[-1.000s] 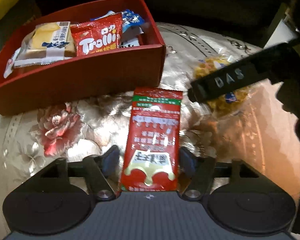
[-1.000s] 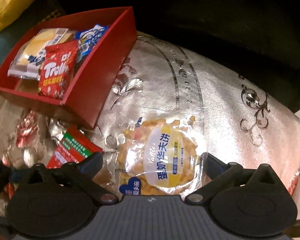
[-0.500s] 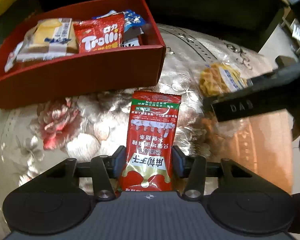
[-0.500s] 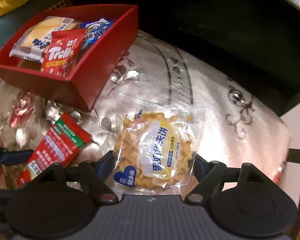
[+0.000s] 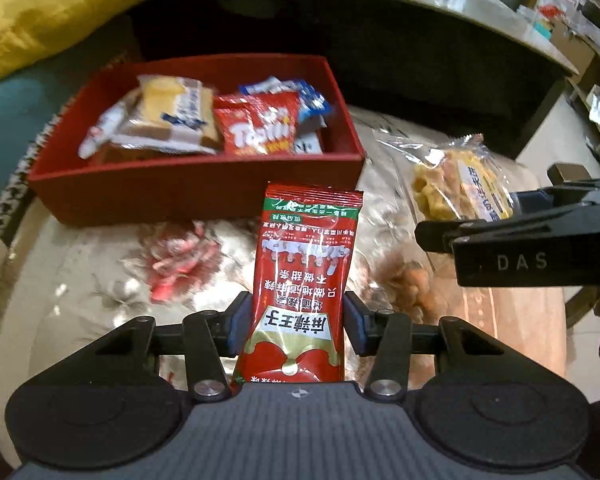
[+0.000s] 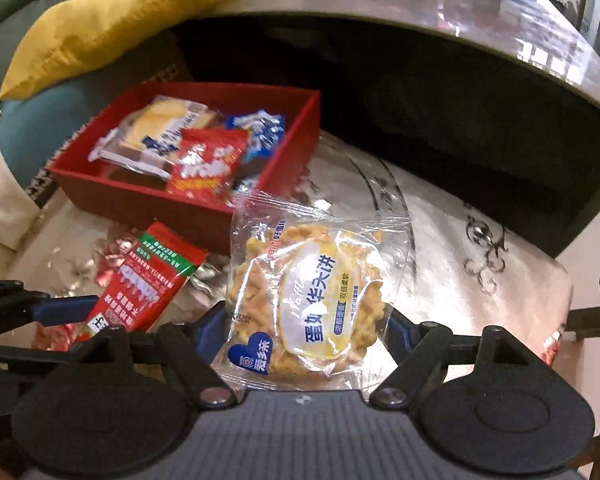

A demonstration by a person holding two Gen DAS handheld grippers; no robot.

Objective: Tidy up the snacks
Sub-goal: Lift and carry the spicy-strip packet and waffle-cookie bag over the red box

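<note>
My left gripper (image 5: 298, 326) is shut on a red spicy-strip packet (image 5: 306, 280) and holds it raised above the floral cloth; the packet also shows in the right wrist view (image 6: 148, 280). My right gripper (image 6: 306, 330) is shut on a clear waffle-biscuit packet (image 6: 312, 296), also lifted; this packet shows at the right in the left wrist view (image 5: 460, 180). A red box (image 5: 196, 188) lies beyond both grippers and holds a cake packet (image 5: 172, 120), a red Trolli bag (image 5: 260, 128) and blue-white packets (image 5: 300, 96).
A shiny floral tablecloth (image 5: 100, 280) covers the round low table. A yellow cushion (image 6: 112, 24) and a teal seat (image 5: 8, 120) lie behind the box at left. A dark-fronted table edge (image 6: 460, 40) runs across the back. The right gripper's body (image 5: 540, 248) crosses the left view.
Both grippers have lifted their packets off the cloth and risen, so the views now look farther over the red box. The left jaws closed onto the red packet.
</note>
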